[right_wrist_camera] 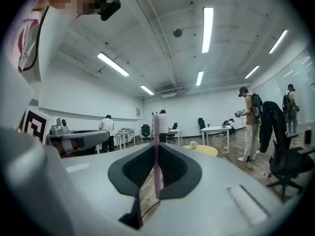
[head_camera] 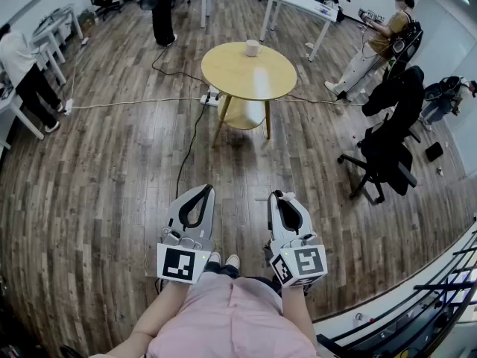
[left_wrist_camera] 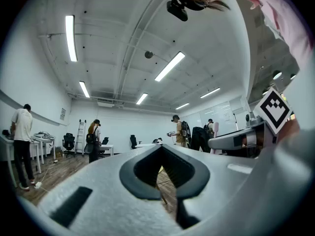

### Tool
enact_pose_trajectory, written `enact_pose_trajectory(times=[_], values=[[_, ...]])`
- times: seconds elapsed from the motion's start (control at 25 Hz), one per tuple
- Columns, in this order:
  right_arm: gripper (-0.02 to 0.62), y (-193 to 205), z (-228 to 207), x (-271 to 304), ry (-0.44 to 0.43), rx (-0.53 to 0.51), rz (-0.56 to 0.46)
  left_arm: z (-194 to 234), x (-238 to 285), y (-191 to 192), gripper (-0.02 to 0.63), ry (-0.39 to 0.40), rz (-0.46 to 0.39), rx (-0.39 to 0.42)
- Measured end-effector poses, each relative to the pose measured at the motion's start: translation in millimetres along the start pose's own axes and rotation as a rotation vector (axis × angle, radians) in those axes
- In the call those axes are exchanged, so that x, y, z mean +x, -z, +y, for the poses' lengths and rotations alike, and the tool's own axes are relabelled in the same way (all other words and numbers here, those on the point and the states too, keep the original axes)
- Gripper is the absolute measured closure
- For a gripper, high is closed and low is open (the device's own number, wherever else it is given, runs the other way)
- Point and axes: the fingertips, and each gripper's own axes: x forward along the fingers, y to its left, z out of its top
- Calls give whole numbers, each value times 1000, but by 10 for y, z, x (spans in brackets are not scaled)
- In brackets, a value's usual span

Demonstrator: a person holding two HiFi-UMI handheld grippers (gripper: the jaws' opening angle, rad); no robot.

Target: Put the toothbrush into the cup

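Note:
A white cup (head_camera: 253, 48) stands on the round yellow table (head_camera: 249, 77), far ahead of me across the wooden floor. Both grippers hang close to my body, well short of the table. My right gripper (head_camera: 278, 195) is shut on a pink toothbrush (right_wrist_camera: 156, 151), which stands upright between its pads, head up. In the right gripper view the cup (right_wrist_camera: 193, 145) and the table (right_wrist_camera: 206, 151) lie ahead, slightly to the right. My left gripper (head_camera: 204, 189) holds nothing; in its own view the left gripper (left_wrist_camera: 161, 147) is shut, its tips touching.
A black office chair draped with a dark jacket (head_camera: 387, 144) stands right of the path. A cable (head_camera: 190, 136) runs over the floor toward the table. Several people stand at white desks (head_camera: 298, 4) round the room. A railing (head_camera: 440, 289) edges the lower right.

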Motion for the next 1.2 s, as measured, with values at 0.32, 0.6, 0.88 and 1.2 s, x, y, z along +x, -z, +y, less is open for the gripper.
enact_pose_trajectory(times=[0.32,0.6,0.88,1.2], values=[[566,51,18,-3,-1,1,2,8,-21,40,609,2,1,-4],[566,33,-48,7,-22,13,-3,-8,55,42,609,-4,7,-4],[565,67,-204,48,-17,37,5,-14,184,77,609,-10,6,-14],[565,217,-430,140,-28,32,40,-18,284,259,609,-35,20,1]])
